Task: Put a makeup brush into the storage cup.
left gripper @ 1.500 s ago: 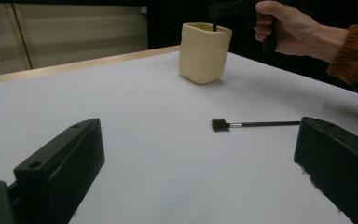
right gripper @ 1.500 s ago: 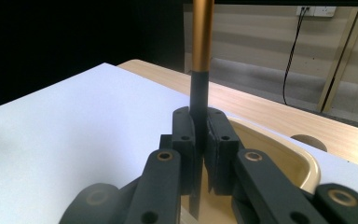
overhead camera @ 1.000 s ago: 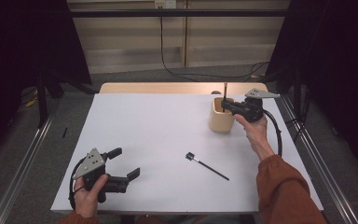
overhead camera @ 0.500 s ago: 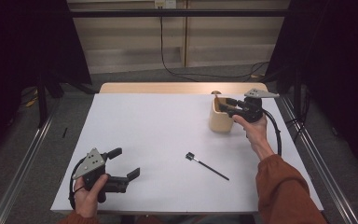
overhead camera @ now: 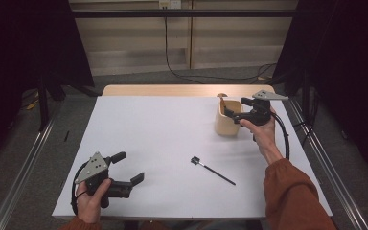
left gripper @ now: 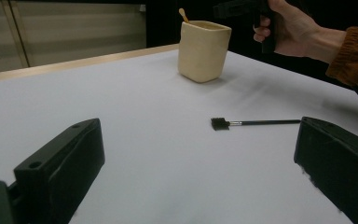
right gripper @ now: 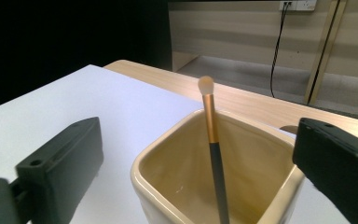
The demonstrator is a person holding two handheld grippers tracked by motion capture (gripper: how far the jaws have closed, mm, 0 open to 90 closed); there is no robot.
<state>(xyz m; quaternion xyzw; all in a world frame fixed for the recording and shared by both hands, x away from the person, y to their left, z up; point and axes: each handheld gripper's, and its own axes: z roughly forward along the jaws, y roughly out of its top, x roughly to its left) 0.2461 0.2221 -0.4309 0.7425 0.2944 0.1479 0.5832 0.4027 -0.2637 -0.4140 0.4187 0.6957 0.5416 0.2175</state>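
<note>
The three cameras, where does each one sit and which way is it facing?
High view: above the person's side of the table, looking forward and down; both forearms and both grippers show, left gripper, right gripper.
Left gripper view: rides the left gripper low over the table, facing the cup and the loose brush; own open fingers, far hand.
Right gripper view: just above the cup, fingers either side of it.
Shared: cup with a brush in it.

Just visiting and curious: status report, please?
Right gripper open over cream cup; makeup brush stands inside. Left gripper open, idle. Second brush lies on table, nothing in the way.
</note>
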